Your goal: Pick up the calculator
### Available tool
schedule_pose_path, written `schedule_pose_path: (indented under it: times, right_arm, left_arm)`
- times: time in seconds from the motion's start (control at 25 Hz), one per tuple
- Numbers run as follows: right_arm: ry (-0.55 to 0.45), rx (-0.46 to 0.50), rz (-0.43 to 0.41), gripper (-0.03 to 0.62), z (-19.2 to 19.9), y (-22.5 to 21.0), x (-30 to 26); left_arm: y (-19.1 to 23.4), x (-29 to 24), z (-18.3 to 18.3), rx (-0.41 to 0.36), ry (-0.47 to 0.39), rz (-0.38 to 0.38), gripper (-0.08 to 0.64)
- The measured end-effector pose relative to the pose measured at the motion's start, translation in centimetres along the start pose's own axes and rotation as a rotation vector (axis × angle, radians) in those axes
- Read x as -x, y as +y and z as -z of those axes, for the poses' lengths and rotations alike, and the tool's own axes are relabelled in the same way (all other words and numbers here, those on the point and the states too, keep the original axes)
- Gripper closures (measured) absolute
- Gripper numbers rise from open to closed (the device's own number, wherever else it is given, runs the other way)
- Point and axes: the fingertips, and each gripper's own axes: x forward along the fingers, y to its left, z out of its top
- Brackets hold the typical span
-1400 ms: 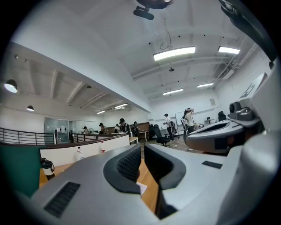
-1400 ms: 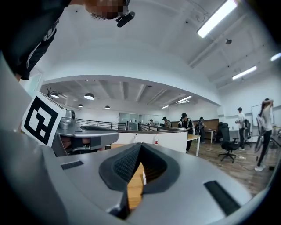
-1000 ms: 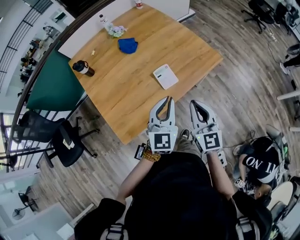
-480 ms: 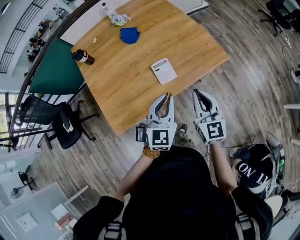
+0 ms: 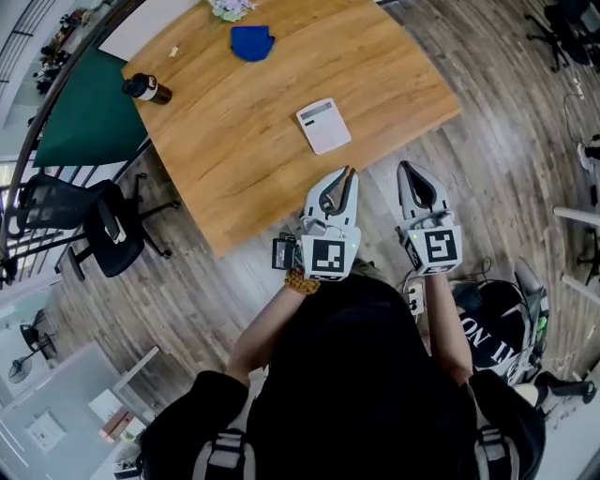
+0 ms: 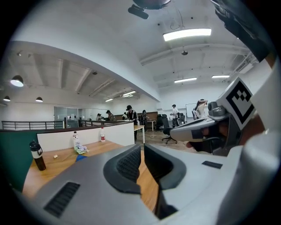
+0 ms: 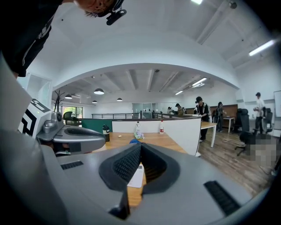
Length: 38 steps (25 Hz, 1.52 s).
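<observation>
A white calculator (image 5: pixel 323 126) lies flat on the wooden table (image 5: pixel 244 159), near its front right corner. In the right gripper view a strip of the calculator (image 7: pixel 136 175) shows between the jaw bases. My left gripper (image 5: pixel 349 172) is shut and empty, its tips just over the table's near edge, a short way below the calculator. My right gripper (image 5: pixel 406 167) is shut and empty too, over the floor just off the table's corner. Both point roughly level toward the table. In the left gripper view my left gripper (image 6: pixel 142 147) shows tips touching, and the right gripper (image 7: pixel 140 146) likewise in its own view.
On the far part of the table are a blue cloth (image 5: pixel 251 42), a dark bottle (image 5: pixel 146 88) and a small flower bunch (image 5: pixel 230 7). A black office chair (image 5: pixel 103 234) stands left of the table. A person crouches on the floor at lower right (image 5: pixel 492 323).
Both grippers have moved forward toward the table's near edge, staying shut. The table and calculator now sit closer to them in the head view.
</observation>
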Motion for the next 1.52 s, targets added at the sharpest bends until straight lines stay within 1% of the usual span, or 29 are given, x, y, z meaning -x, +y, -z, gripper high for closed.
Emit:
schedule_pose_path:
  times: [0.04,0.12,0.2,0.36,0.52,0.6,0.68,0.8,0.92,1.08,1.16,1.32,1.44,1.52]
  right_arm:
    - [0.015,0.003,-0.006,0.586,0.2,-0.2,-0.4]
    - [0.035,0.016,-0.02,0.586,0.4,-0.7,-1.6]
    - [0.066,0.047,-0.053,0.586,1.0,-0.8,-3.2]
    - [0.093,0.076,-0.126,0.586,1.1,0.3,-6.8]
    - [0.113,0.068,-0.189,0.586,0.6,1.6,-10.3]
    - [0.128,0.094,-0.227,0.586,0.3,2.3,-11.9]
    - [0.117,0.117,-0.264,0.586,-0.3,3.0,-13.2]
    - [0.104,0.113,-0.282,0.586,-1.2,3.4,-14.9]
    - [0.12,0.103,-0.298,0.586,-0.9,3.6,-16.1]
    - [0.161,0.072,-0.335,0.585,0.9,3.6,-18.3]
    - [0.187,0.057,-0.362,0.565,2.2,3.4,-19.5]
    - [0.253,0.043,-0.413,0.55,5.2,3.0,-21.4]
    - [0.321,0.058,-0.454,0.535,7.9,2.7,-22.7]
    - [0.365,0.068,-0.482,0.526,9.4,2.6,-23.2]
  left_arm:
    - [0.1,-0.5,0.4,0.003,0.003,0.0,0.518]
    - [0.3,-1.5,0.8,-0.019,0.004,0.003,0.518]
    - [0.6,-2.2,1.0,-0.03,-0.017,0.009,0.518]
    - [2.6,-3.2,2.3,0.009,-0.011,0.004,0.518]
    - [4.8,-4.0,3.3,0.038,-0.01,-0.017,0.518]
    - [5.9,-4.4,3.5,0.062,-0.026,-0.027,0.518]
    - [6.7,-4.9,4.0,0.079,-0.033,-0.031,0.517]
    - [7.6,-5.7,4.9,0.085,-0.022,-0.036,0.518]
    - [8.0,-5.8,5.6,0.116,-0.002,-0.036,0.518]
    - [8.9,-5.9,7.8,0.181,0.055,-0.051,0.517]
    - [9.7,-5.9,9.0,0.206,0.084,-0.082,0.517]
    - [11.1,-6.6,10.6,0.246,0.122,-0.144,0.517]
    - [12.1,-7.2,12.0,0.248,0.165,-0.177,0.515]
    - [12.6,-7.2,12.6,0.273,0.183,-0.201,0.514]
